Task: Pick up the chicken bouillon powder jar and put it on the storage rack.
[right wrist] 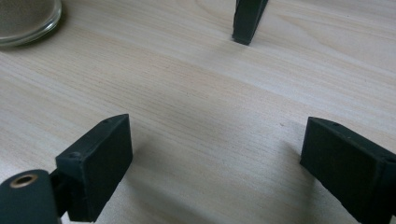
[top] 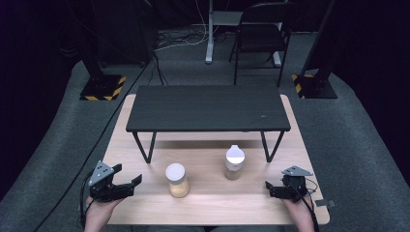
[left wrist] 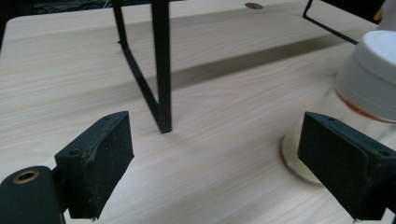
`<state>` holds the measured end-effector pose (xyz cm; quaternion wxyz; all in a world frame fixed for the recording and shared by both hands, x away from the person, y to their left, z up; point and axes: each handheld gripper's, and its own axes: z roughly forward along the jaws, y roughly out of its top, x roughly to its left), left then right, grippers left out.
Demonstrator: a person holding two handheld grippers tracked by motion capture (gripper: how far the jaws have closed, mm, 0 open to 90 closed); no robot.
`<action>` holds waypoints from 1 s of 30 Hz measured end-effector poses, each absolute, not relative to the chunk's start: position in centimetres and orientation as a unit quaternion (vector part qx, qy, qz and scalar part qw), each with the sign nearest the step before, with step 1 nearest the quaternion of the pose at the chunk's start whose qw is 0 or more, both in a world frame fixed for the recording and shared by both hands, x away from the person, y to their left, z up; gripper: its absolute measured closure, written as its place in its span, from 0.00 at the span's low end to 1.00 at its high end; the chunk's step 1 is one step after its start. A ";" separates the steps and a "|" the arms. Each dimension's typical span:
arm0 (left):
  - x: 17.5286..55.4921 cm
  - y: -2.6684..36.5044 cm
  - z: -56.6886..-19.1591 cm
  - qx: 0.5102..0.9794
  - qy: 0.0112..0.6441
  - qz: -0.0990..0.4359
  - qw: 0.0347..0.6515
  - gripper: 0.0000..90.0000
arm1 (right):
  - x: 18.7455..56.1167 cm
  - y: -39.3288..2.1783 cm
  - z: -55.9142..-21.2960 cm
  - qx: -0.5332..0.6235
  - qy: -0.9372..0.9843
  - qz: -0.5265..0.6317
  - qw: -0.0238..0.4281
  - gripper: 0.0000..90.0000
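High view: light wooden surface (top: 145, 203) with a low black rectangular riser shelf on thin metal legs (top: 208, 108) across its far half. Left gripper (top: 126, 179) at 8 o'clock of the surface, held in a hand (top: 99, 212), jaws released and wide apart, grasping nothing. Right gripper (top: 269, 187) at 4 o'clock, hand (top: 300, 210) under it, jaws also spread, nothing between them. Clear glass jar with white round lid and tan contents (top: 177, 180) stands upright at about 6 o'clock, near the front edge, to the right of the left gripper and apart from it. Second clear jar with white flip-style cap (top: 234, 162) stands upright just in front of the shelf's right legs, at 10 o'clock from the right gripper, well apart. Left gripper view: white-lidded jar (left wrist: 373, 79) at 2 o'clock, just beyond the right jaw, not touching; shelf leg (left wrist: 161, 65) ahead at 12. Right gripper view: bare wood between the jaws, glass jar base (right wrist: 25, 18) at 10 o'clock, shelf leg foot (right wrist: 247, 21) at 1 o'clock.
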<state>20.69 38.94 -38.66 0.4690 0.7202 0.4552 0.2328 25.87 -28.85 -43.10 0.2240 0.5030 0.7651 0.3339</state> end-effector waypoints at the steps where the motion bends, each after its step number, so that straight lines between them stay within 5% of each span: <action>1: 20.7 38.8 -38.6 0.722 0.451 0.231 0.471 0.11 | 25.9 -28.9 -43.1 0.503 0.765 0.334 0.224 0.09; 30: 21.5 34.1 -38.2 0.760 0.376 0.200 0.492 0.12 | 25.8 -28.9 -43.2 0.503 0.765 0.335 0.225 0.09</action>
